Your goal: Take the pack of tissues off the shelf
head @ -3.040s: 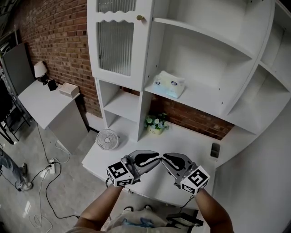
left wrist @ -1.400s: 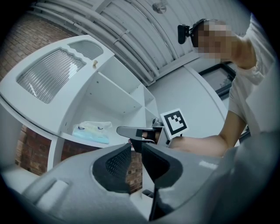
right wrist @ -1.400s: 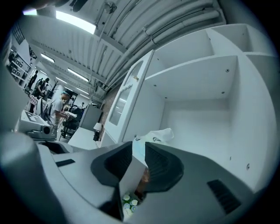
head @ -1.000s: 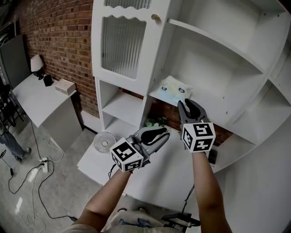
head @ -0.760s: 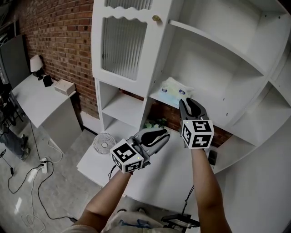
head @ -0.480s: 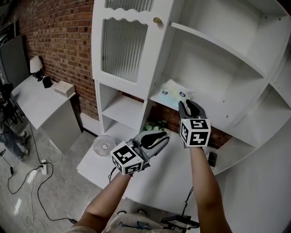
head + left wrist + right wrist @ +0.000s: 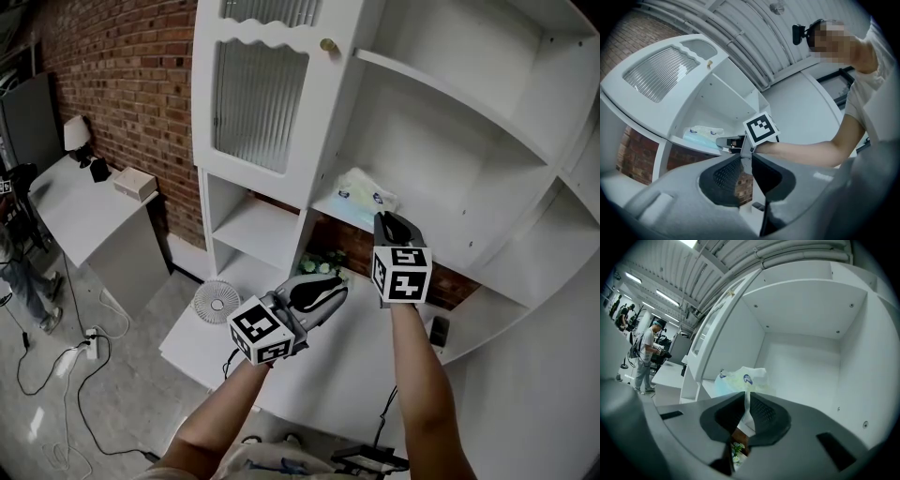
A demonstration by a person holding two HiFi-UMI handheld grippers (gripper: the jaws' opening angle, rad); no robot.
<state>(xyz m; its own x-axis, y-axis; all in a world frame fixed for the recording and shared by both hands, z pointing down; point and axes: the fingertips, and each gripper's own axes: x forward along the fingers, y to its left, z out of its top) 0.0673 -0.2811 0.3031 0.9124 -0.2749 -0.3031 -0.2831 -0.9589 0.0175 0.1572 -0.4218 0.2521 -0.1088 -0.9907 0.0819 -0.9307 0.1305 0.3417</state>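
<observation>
Pack of tissues (image 7: 366, 194): lay at the front left of the open shelf (image 7: 441, 230).
Right hand-held gripper (image 7: 386, 221): reached to the pack, jaws closing and pinching its thin wrapper edge.
Left hand-held gripper (image 7: 335, 282): jaws pressed together, empty, hung over the white surface (image 7: 328, 361).

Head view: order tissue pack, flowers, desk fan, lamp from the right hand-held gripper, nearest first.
1. tissue pack, on the shelf, wrapper between the right hand-held gripper's closing jaws
2. flowers, below the shelf
3. desk fan, left end of desk
4. lamp, far-left table
</observation>
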